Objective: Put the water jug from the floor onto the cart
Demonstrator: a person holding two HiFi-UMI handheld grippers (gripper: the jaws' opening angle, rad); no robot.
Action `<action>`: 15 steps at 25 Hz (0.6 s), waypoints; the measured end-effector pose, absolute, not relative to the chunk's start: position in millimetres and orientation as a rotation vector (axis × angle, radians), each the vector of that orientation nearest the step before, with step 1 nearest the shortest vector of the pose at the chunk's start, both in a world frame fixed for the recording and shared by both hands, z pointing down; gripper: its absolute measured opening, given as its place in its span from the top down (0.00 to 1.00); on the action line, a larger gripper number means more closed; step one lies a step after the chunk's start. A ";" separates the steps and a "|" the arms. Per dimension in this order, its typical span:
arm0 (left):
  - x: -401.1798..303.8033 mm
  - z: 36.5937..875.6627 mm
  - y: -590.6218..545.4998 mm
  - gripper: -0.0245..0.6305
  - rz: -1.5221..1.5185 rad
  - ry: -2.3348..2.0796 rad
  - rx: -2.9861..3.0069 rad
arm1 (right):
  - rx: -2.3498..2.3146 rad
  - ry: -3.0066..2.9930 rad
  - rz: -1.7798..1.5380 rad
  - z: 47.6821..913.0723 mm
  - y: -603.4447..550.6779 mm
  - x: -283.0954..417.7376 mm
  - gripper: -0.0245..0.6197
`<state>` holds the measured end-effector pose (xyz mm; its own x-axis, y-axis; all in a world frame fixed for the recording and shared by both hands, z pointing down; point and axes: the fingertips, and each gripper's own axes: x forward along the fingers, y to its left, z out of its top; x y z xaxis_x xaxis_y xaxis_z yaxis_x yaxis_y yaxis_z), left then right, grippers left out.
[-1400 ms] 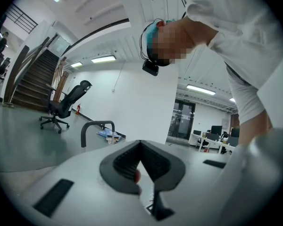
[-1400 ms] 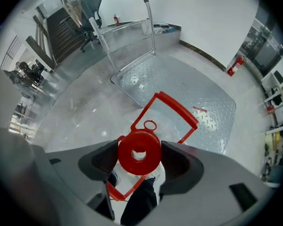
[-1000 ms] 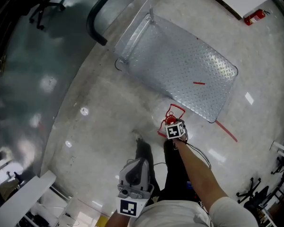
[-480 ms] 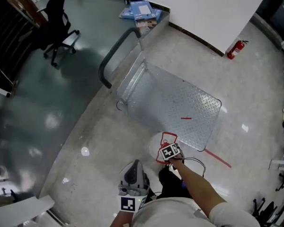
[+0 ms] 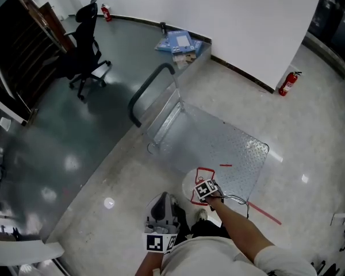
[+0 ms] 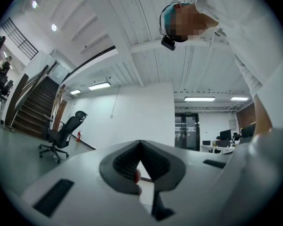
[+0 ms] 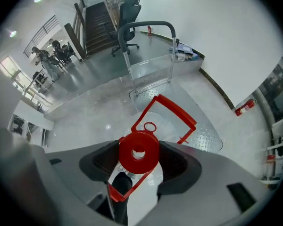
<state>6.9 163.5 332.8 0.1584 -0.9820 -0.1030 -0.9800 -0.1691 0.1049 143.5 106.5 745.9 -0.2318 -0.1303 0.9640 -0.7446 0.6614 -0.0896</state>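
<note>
The water jug (image 5: 194,184) is clear plastic with a red cap (image 7: 138,153) and a red carry frame (image 7: 169,111). My right gripper (image 5: 206,190) (image 7: 138,150) is shut on its neck just under the cap and points steeply down. The jug hangs at the near edge of the cart's steel deck (image 5: 230,148); the cart's black push handle (image 5: 146,91) is at the far end. My left gripper (image 5: 161,211) (image 6: 140,147) is shut and empty, held by my waist and pointing away at a white wall.
An office chair (image 5: 83,33) stands on the dark floor at left, near a staircase (image 5: 14,56). Blue packs (image 5: 178,42) lie beyond the cart handle. A fire extinguisher (image 5: 286,83) leans on the wall at right. Red tape (image 5: 265,213) marks the floor.
The head view has risen and pulled back, so more of the room shows. My right gripper has kept its hold on the jug's cap, beside the cart's near edge.
</note>
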 end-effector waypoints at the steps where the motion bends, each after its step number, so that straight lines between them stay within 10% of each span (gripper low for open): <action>1: 6.4 332.0 159.1 0.96 -0.231 -2.017 2.384 | 0.709 -1.739 0.667 744.5 102.6 143.7 0.54; 15: -59.7 335.0 15.7 0.96 -0.275 -1.930 2.469 | 0.736 -1.701 0.686 744.8 7.7 115.7 0.54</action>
